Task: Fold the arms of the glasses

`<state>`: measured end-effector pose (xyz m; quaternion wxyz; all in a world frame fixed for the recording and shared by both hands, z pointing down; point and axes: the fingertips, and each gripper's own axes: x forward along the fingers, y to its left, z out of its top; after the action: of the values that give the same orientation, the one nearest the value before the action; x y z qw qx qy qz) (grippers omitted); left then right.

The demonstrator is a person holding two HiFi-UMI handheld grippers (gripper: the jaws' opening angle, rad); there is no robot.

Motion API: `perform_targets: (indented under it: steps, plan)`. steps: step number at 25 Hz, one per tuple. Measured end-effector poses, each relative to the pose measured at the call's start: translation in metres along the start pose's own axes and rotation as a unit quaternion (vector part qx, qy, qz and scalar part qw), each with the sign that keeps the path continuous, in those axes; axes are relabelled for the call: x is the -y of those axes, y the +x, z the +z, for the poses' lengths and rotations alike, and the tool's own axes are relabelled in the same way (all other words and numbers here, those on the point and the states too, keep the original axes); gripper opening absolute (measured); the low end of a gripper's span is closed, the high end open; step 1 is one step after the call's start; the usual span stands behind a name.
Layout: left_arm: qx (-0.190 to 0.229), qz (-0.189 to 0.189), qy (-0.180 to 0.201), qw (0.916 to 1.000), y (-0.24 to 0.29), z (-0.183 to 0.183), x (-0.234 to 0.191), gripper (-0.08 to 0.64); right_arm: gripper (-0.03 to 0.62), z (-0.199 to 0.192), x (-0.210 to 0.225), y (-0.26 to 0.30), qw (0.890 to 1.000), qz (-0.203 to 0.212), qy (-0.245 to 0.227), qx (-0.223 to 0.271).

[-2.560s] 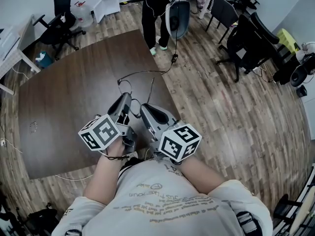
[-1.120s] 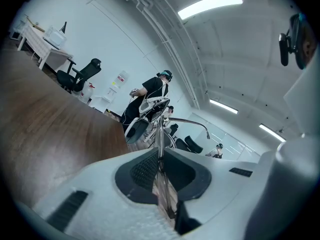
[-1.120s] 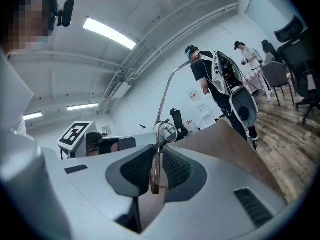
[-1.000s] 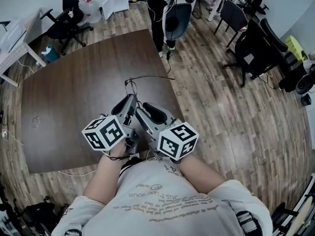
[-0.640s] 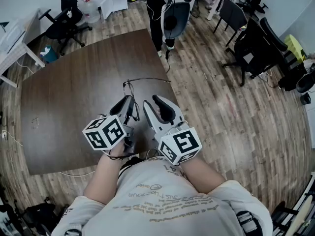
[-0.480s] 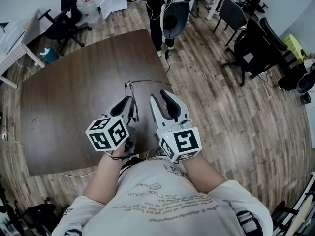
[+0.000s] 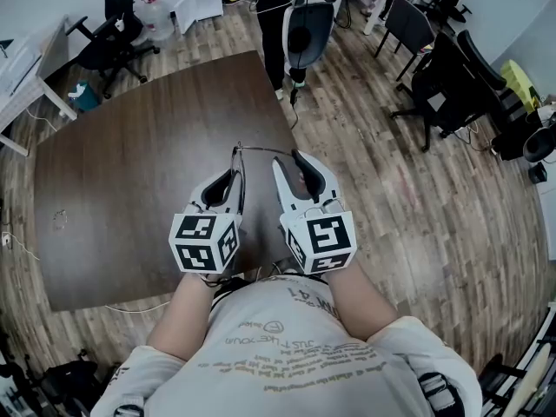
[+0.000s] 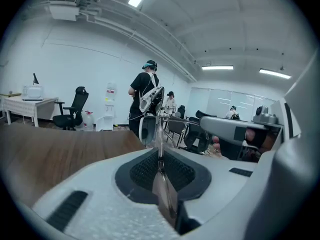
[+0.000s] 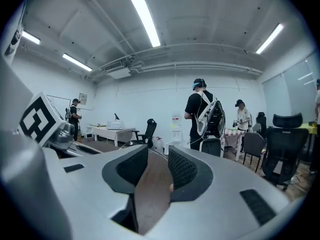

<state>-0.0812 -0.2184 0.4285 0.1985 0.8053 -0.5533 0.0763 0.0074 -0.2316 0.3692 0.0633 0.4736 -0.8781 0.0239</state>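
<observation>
Thin wire-framed glasses hang above the dark brown table, near its right edge. My left gripper is shut on their frame, which shows edge-on between the closed pads. One slim arm of the glasses runs right towards the tip of my right gripper. That gripper stands open beside it, with only the table top visible between its pads. Whether its tip touches the arm I cannot tell. The marker cubes of both grippers face the head camera.
A person with a backpack rig stands at the table's far edge. Black office chairs stand on the wooden floor to the right, and another chair is at the far left. A white desk stands by the wall.
The right gripper has swung away from the left one to the right and opened. The left gripper has kept the glasses and turned, and the grippers now sit side by side.
</observation>
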Motion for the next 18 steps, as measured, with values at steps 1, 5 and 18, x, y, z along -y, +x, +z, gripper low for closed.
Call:
perform_targets:
  steps: [1, 5, 18]
  plan:
    - [-0.001, 0.000, 0.003, 1.0000, 0.001, 0.000, 0.001, 0.043, 0.127, -0.002, 0.001, 0.002, 1.000, -0.002, -0.008, -0.007]
    - [-0.007, 0.004, 0.013, 0.9999, 0.004, -0.002, 0.001, 0.043, 0.127, -0.010, 0.007, 0.006, 0.999, -0.016, -0.023, -0.032]
    - [-0.018, 0.016, 0.007, 0.9997, 0.014, -0.005, -0.005, 0.043, 0.061, -0.036, 0.005, 0.008, 0.997, -0.002, -0.017, -0.078]
